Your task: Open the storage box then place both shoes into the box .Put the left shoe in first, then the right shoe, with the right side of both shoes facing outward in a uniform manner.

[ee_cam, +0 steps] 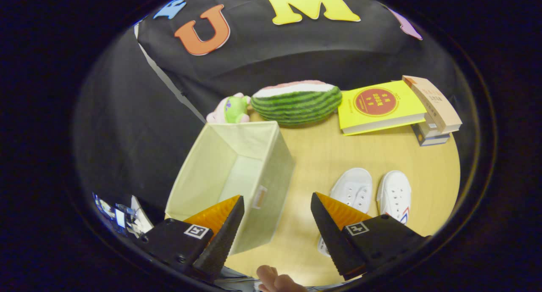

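The claw (277,224) hung released above the counter (322,156), its fingers wide apart and gripping nothing. The storage box (235,173) already stood open and empty beneath the left finger, and both white shoes (372,194) lay side by side on the counter beyond the right finger. The likeliest slip seemed picking the wrong shoe first, or turning one so the pair faced differently. The soft box wall could buckle or slide if nudged. A plush watermelon (296,102), a small soft toy (230,109) and stacked books (398,107) sat farther back, clear of the route.
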`<state>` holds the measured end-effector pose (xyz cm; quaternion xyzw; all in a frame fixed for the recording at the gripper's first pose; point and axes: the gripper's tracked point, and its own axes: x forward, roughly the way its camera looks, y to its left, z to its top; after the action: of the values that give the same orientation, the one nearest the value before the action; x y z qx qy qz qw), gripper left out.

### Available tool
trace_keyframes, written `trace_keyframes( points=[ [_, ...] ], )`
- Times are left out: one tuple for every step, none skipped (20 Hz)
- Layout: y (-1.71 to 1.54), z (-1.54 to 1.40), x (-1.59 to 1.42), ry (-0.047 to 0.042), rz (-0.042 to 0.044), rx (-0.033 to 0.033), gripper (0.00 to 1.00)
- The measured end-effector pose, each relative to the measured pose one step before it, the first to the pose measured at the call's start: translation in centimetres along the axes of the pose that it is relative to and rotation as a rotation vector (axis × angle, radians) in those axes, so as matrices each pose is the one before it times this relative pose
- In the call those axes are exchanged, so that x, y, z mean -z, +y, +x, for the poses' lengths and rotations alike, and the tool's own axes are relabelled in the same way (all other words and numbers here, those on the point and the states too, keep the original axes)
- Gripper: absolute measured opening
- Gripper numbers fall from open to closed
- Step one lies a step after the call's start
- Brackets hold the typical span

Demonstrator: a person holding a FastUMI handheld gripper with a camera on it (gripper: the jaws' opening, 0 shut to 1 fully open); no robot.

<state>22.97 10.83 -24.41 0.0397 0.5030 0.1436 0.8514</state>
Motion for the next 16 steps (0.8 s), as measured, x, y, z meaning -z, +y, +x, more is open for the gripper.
trace_keyframes(
  points=[
    [-1.915, 0.606, 1.099, 0.03872, -0.00171, 0.05255, 1.00],
    [-1.575, 0.424, 0.554, 0.02443, 0.01090, 0.04370, 1.00],
    [-1.210, 0.548, 0.770, 0.02156, 0.00354, 0.02911, 1.00],
    [-0.939, 0.549, 0.422, 0.01738, 0.00673, 0.02126, 1.00],
    [-0.751, 0.233, 0.450, 0.02180, 0.01095, 0.01930, 1.00],
    [-0.980, 0.322, 0.664, 0.02928, 0.01278, 0.02232, 1.00],
    [-1.053, 0.409, 0.738, 0.03113, 0.01828, 0.02277, 1.00],
    [-1.177, 0.232, 1.217, 0.04027, 0.02063, 0.02420, 1.00],
    [-1.254, 0.607, 0.954, 0.04735, 0.02343, 0.02509, 0.99],
    [-0.857, 0.592, 0.765, 0.04484, 0.02452, 0.01703, 0.97],
    [-0.576, 0.713, 0.431, 0.02696, 0.01550, -0.00373, 0.94],
    [-0.399, 1.059, 0.075, 0.01191, 0.01390, -0.00740, 0.92],
    [-0.207, 0.582, -0.032, 0.00509, 0.01279, -0.01620, 0.89],
    [0.040, 1.022, 0.086, 0.00952, 0.01033, -0.01765, 0.85],
    [0.103, 1.197, 0.379, 0.01800, 0.00828, -0.01927, 0.70],
    [0.494, 0.695, 0.713, 0.04592, -0.00062, -0.03910, 0.55]
  ],
)
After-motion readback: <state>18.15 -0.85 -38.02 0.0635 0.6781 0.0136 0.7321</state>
